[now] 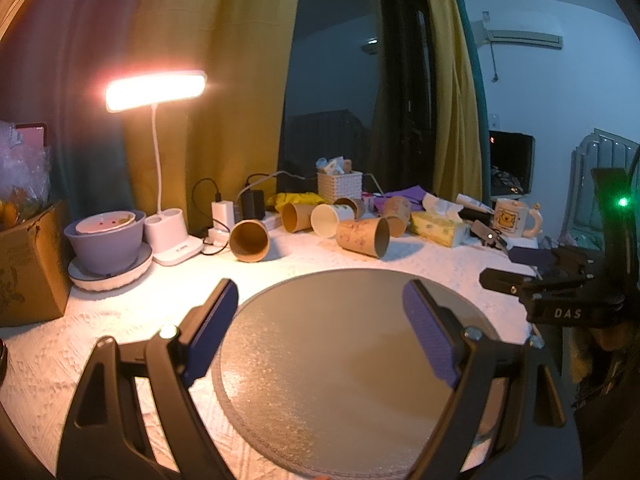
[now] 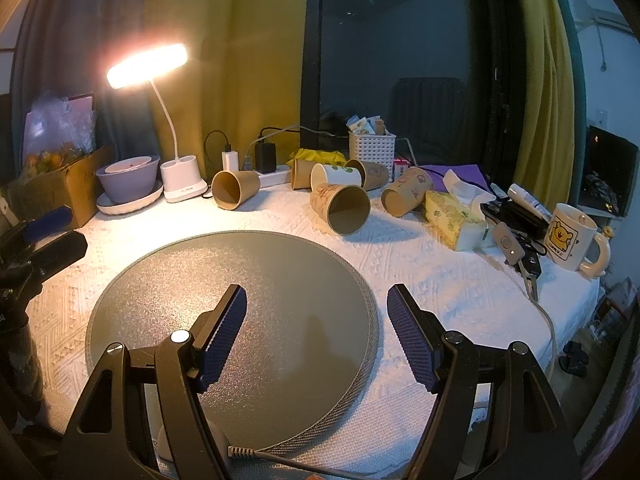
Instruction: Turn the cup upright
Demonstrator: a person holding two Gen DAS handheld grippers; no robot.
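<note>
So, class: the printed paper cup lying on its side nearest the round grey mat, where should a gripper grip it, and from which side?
Grip the printed cup across its side wall at mid-body, coming from above. It lies on its side, open mouth facing the mat, so the round wall probably suits the open right gripper best.

Round grey mat (image 2: 256,280) bare under both pairs of spread jaws, open white cloth between mat and fallen paper cups (image 2: 344,208), approach at the back crowded by lamp base (image 2: 182,182), chargers (image 2: 266,158), basket (image 2: 372,146), right side blocked by tissue pack (image 2: 452,220), keys (image 2: 516,252), mug (image 2: 572,238)
</note>
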